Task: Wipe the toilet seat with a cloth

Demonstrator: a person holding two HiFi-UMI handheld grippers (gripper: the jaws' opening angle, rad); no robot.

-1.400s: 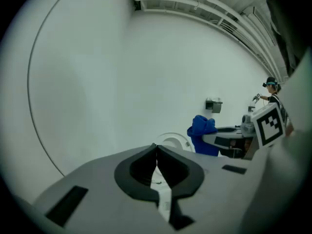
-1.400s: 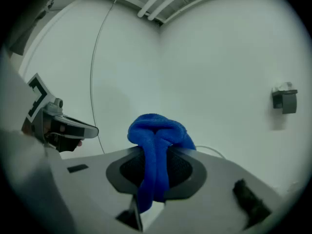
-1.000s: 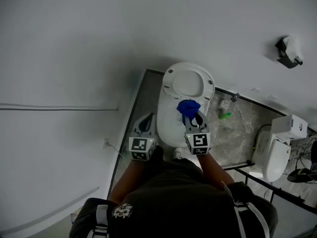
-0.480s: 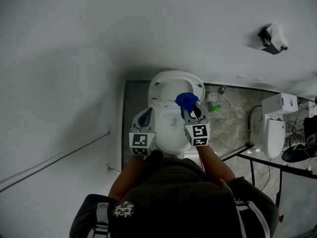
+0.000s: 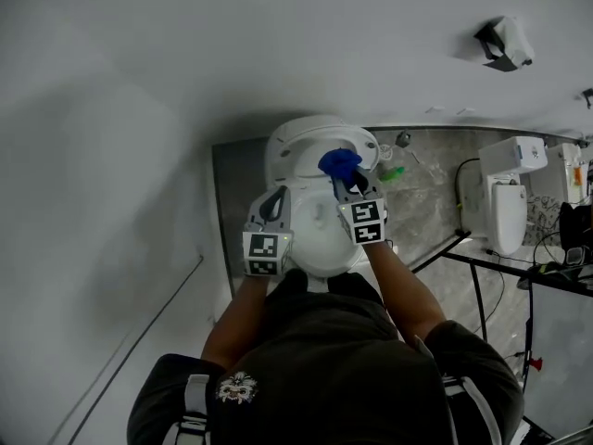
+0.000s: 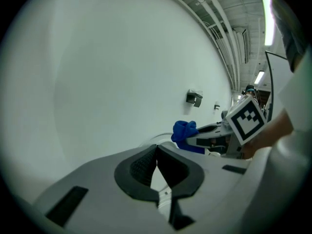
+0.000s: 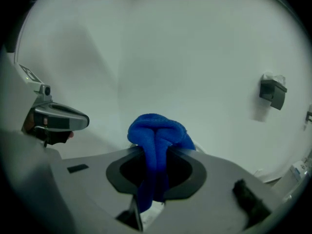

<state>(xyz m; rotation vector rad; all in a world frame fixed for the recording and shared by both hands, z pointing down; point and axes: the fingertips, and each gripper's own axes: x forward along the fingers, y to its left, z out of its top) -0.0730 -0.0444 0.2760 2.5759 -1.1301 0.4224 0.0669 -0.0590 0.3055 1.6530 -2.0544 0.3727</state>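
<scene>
Left gripper (image 6: pixel 156 155): fingers clenched, empty, beside the toilet seat (image 5: pixel 320 244). Right gripper (image 7: pixel 155 167): fingers grasping blue cloth (image 7: pixel 156 130), bunched past fingertips. Seat lies below the fingers, long axis along them; right hand nearer.

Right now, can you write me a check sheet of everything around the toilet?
Surface: white toilet, with both tools above it.
Job's things: blue cloth, bunched up; whether it touches the toilet cannot be told.
Clutter: small green thing on the floor beside the toilet.
Grippers: left tool shut and empty; right tool shut on the blue cloth.
Cables: black cable by a second white unit.
Surroundings: white wall with a dark holder mounted on it; the floor is grey and stone-patterned.
</scene>
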